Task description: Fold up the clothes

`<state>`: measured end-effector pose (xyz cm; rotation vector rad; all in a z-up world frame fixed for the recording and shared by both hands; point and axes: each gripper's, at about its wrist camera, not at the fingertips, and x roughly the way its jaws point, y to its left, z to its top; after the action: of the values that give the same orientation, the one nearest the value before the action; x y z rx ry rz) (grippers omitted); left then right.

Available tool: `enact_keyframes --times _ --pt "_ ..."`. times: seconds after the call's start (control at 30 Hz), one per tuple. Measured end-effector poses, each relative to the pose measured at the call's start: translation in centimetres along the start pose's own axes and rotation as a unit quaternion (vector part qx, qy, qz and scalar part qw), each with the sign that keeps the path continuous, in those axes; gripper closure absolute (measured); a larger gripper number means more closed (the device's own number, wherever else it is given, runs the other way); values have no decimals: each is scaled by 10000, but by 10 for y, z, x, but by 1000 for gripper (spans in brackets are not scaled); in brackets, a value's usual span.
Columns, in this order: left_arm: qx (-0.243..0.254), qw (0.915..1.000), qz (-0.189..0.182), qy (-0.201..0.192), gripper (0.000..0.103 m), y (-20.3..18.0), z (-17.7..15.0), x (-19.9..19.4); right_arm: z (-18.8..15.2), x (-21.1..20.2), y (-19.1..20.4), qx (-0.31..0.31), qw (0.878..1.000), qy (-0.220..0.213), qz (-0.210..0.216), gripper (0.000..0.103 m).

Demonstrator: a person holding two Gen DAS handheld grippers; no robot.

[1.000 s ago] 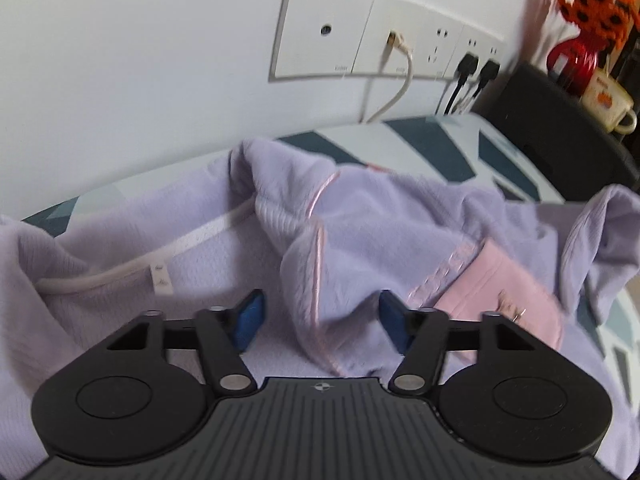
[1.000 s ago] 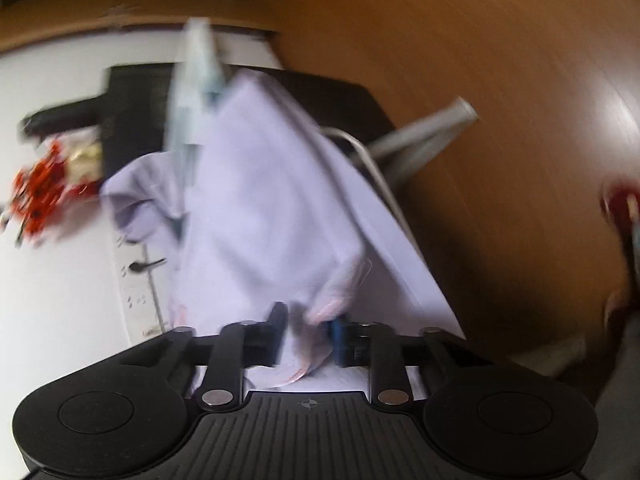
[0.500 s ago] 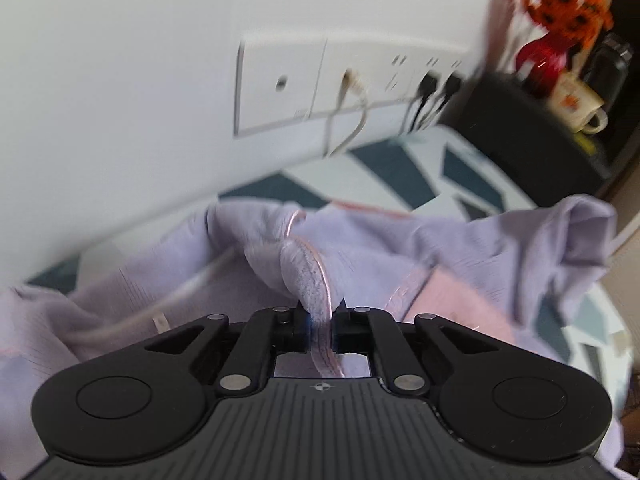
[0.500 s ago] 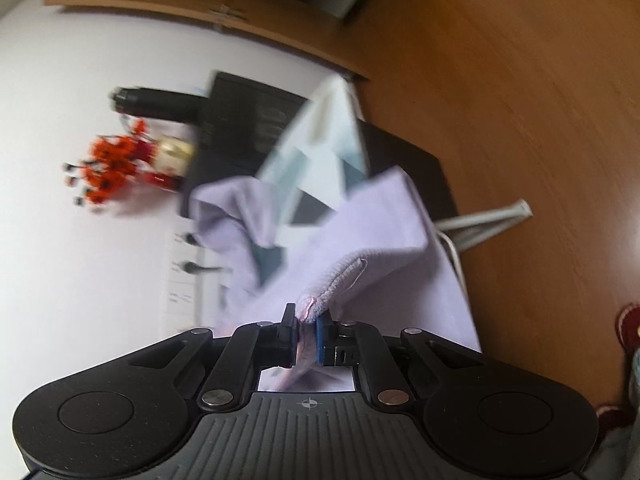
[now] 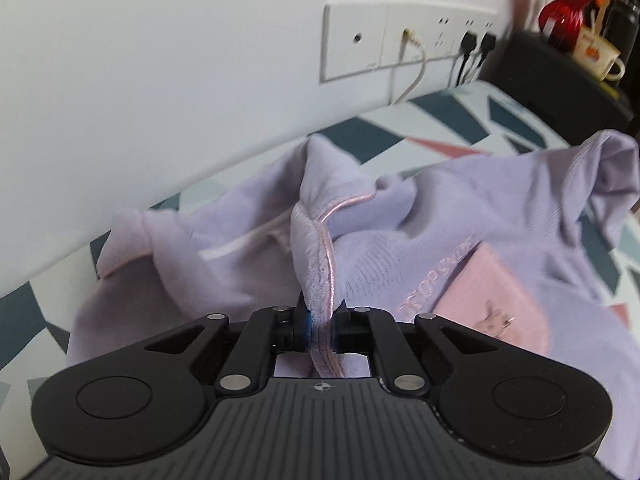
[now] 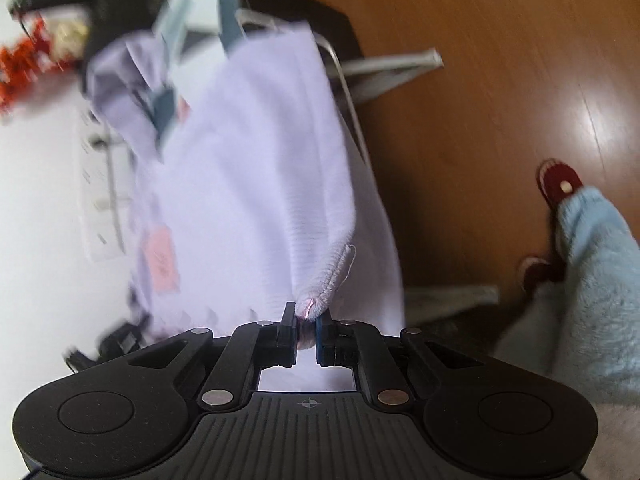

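Observation:
A lilac sweatshirt (image 5: 460, 216) with pink piping and a pink chest patch (image 5: 492, 300) lies crumpled on a patterned tabletop (image 5: 432, 124). My left gripper (image 5: 320, 320) is shut on a ridge of its pink-trimmed edge, which rises in a fold between the jaws. In the right wrist view the same sweatshirt (image 6: 256, 168) hangs stretched away from my right gripper (image 6: 306, 324), which is shut on a ribbed hem corner with a loose thread. That view is tilted and blurred.
A white wall with a socket panel (image 5: 404, 40) and plugged cables stands behind the table. A black box (image 5: 560, 84), a red vase with orange flowers (image 5: 568, 4) and a mug (image 5: 600, 58) sit at the right. Wooden floor (image 6: 500, 80), red slippers (image 6: 558, 178) and a light-blue fleece leg (image 6: 592, 280) show on the right.
Both grippers closed on the sweatshirt, the left on the piped edge, the right on the hem. Both then rose, pulling the cloth up off the table.

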<state>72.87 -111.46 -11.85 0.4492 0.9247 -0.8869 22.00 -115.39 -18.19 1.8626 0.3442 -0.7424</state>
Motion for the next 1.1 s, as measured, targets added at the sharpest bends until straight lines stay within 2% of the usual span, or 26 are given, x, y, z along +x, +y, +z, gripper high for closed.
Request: enact_keyframes --times 0.03,0.1,0.13,0.17,0.2,0.27,0.33,0.43,0.53,0.6,0.63,0.7,0.73,0.8,0.93,1.0,1.03,1.1 --pt "36 9999 89 94 93 -3 -2 7 1 8 -2 -26 9998 110 -134 95" --pt "107 9992 268 282 81 -8 -5 22 4 25 -6 -40 9987 337 -369 95" --pt "286 9981 447 301 77 -15 -6 24 7 33 -8 17 9980 417 -473 87" --pt "489 9963 642 309 69 -23 -6 26 10 39 -10 124 9970 448 -621 76" --pt "650 9942 783 359 49 -32 -6 23 13 42 -11 209 9964 424 -701 71" --pt "963 9905 911 375 29 -51 -6 10 18 35 -11 258 9966 207 -756 44" --pt "1284 9877 857 259 28 -73 -9 -11 25 24 -7 232 9974 -132 -674 31" --pt "1763 9813 775 85 28 -106 -13 -43 45 6 -5 330 9966 -682 -325 30" --pt "2034 9779 313 -371 28 -145 -5 -62 69 -1 -4 279 9919 -1236 -59 31" --pt "2085 9772 19 -413 28 -174 7 -53 85 -2 5 -255 9853 -1683 -130 31" --pt "2108 9765 -120 -428 28 -189 13 -48 90 -1 12 -641 9784 -1947 -273 31" --pt "2243 9738 -164 -340 28 -222 21 -27 100 3 22 -1334 9606 -2399 -445 31" --pt "2314 9723 -177 -292 28 -239 25 -15 104 7 24 -1554 9548 -2498 -420 31" --pt "2469 9689 -144 -118 28 -272 31 11 113 14 22 -1694 9530 -2497 -264 32" --pt "2688 9619 393 315 29 -303 31 64 133 20 -3 -1258 9640 -2330 253 35" --pt "2594 9638 494 357 30 -302 33 74 140 23 -17 -1015 9677 -2266 436 36" --pt "2510 9662 483 349 34 -301 35 76 142 25 -22 -890 9687 -2249 556 36" --pt "2349 9706 356 378 68 -298 40 79 149 34 -32 -665 9706 -2157 842 37"
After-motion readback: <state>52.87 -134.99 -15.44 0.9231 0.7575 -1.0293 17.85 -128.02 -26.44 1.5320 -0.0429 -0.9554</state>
